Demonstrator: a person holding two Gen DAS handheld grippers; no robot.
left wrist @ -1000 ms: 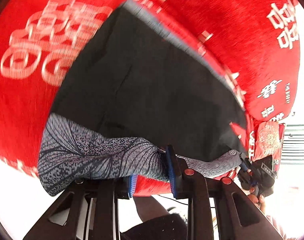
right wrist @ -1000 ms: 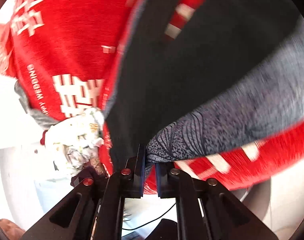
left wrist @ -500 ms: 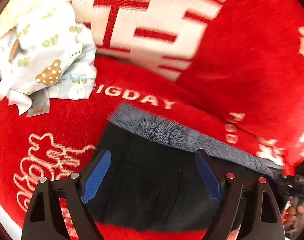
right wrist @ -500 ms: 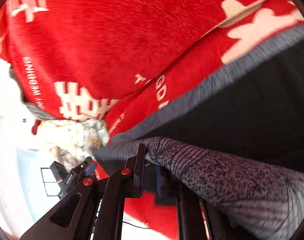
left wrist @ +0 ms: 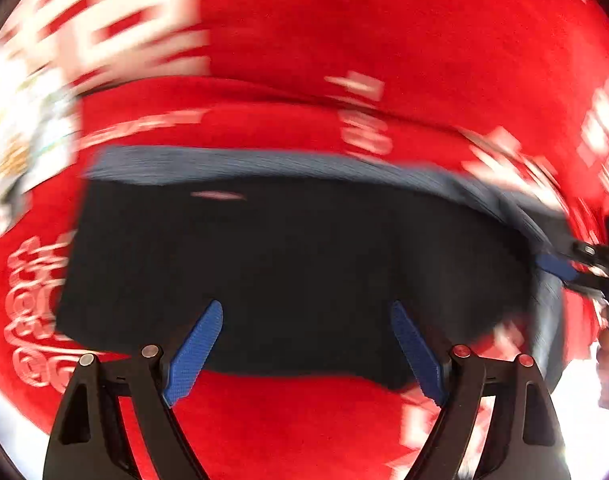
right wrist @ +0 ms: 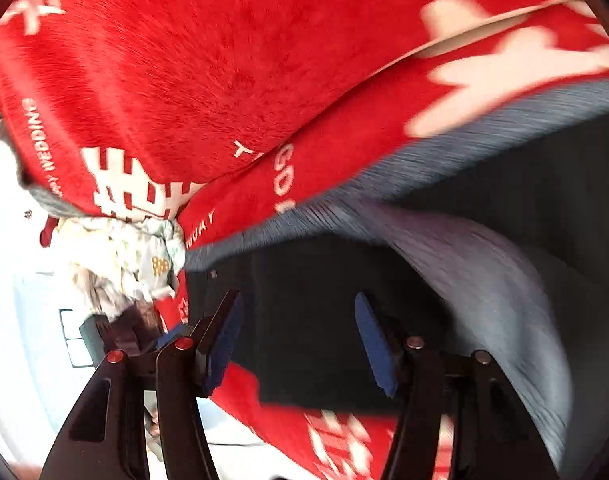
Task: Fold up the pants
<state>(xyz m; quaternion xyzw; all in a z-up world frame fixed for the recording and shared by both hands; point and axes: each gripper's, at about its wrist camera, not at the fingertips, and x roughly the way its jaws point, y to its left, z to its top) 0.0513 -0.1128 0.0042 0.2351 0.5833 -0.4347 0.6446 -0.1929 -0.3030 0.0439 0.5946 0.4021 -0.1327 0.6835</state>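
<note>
one pants [left wrist: 296, 264], two tongs [left wrist: 304, 344], one blanket [left wrist: 384, 40]

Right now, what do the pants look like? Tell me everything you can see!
The pants are dark, almost black, soft cloth with a blue-grey patterned band along the far edge. They lie folded into a wide, flat shape on the red blanket. At the right end, grey patterned fabric curls up in a loose fold. Neither hand-held gripper grips them: the left hand-held gripper hangs open, and the right hand-held gripper is opening with nothing pinched.
</note>
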